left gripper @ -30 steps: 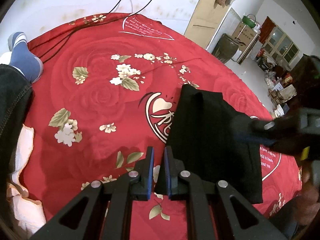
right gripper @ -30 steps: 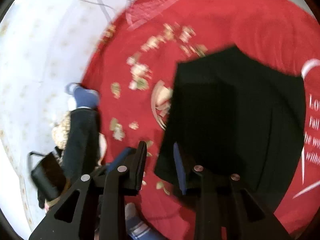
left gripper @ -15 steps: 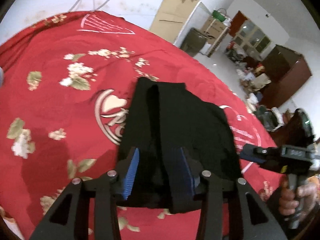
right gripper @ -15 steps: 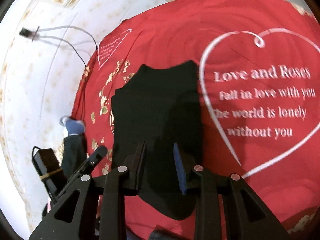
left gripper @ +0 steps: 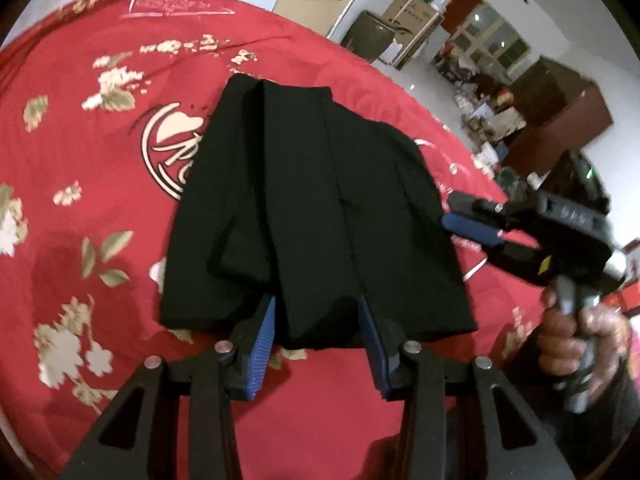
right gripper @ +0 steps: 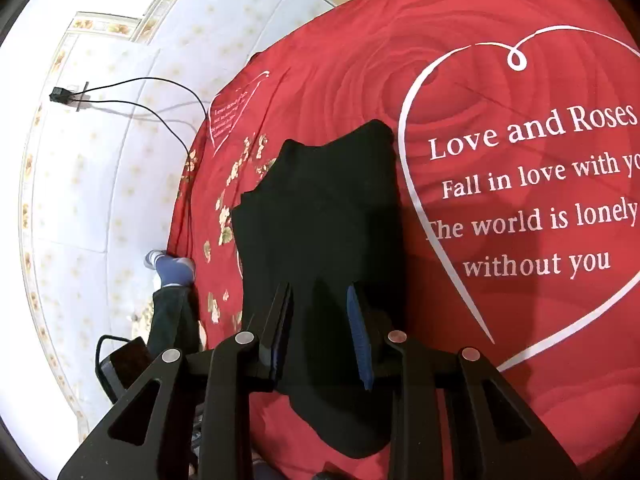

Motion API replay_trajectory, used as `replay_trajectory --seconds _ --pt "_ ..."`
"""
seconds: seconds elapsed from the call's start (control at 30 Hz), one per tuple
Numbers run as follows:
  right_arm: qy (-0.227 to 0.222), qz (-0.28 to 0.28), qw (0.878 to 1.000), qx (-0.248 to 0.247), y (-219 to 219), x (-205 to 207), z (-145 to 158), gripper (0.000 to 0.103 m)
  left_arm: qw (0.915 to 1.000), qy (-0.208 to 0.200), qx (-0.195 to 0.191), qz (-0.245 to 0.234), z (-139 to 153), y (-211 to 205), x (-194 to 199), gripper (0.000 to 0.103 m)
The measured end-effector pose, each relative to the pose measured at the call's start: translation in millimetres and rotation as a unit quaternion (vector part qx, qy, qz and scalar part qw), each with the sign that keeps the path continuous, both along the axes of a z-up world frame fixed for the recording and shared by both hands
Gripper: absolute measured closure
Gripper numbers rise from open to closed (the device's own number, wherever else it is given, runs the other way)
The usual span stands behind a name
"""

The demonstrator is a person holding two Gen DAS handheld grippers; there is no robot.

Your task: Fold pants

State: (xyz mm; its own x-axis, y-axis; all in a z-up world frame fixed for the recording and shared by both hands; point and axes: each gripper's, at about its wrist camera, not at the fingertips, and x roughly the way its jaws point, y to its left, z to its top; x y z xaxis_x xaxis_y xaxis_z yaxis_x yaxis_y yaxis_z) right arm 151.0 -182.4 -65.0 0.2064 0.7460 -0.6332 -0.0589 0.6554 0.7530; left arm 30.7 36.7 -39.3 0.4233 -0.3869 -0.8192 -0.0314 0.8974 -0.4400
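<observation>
Folded black pants (left gripper: 320,208) on red bedspread (left gripper: 100,184), just ahead of left hand-held gripper (left gripper: 320,340)

Pretty cluttered room: at 1 o'clock in the left wrist view there's a paned window (left gripper: 494,42), cardboard boxes (left gripper: 412,8), a big dark jar (left gripper: 370,40) and a brown cabinet (left gripper: 560,108). Pale tiled floor (right gripper: 100,168) sits at 9 o'clock in the right wrist view.

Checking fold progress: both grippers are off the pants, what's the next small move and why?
Probably lower the left gripper and close on the near hem of the pants. Its jaws stand open astride that edge, the layers there lie uneven, and the right gripper hovers beside the pants, holding nothing.
</observation>
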Motion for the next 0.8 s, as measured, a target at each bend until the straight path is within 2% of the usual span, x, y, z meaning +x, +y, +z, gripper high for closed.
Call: replay_trajectory --seconds 0.1,0.17,0.23,0.3,0.4,0.47,0.7,0.77,0.8 --pt "0.001 -0.003 1.0 0.001 -2 0 0 0.074 0.9998 -0.01 -0.016 0.01 8 4 0 0.069" --pt "0.003 -0.007 1.0 0.003 -3 0 -1 0.074 0.9986 -0.03 -0.04 0.015 17 9 -1 0.081" --pt "0.002 -0.008 1.0 0.002 -4 -1 0 0.074 0.9968 -0.041 -0.066 0.018 21 13 -1 0.081" --pt "0.0 -0.009 1.0 0.001 -5 -1 -1 0.074 0.9971 -0.035 -0.065 0.022 16 14 2 0.081" --pt "-0.001 -0.01 1.0 0.0 -6 -1 -1 0.074 0.9978 0.013 -0.051 0.04 -3 16 7 0.081" --pt "-0.001 -0.011 1.0 -0.001 -7 -1 -1 0.074 0.9963 0.03 -0.065 0.048 -9 20 7 0.078" --pt "0.002 -0.012 1.0 -0.003 -7 -1 -2 0.074 0.9961 0.025 -0.081 0.026 -5 12 9 0.078" --pt "0.003 -0.012 1.0 -0.003 -8 -1 -3 0.074 0.9965 0.021 -0.077 0.023 -4 10 9 0.091" --pt "0.003 -0.013 1.0 -0.003 -8 -1 -3 0.074 0.9969 0.016 -0.073 0.024 -1 9 10 0.092"
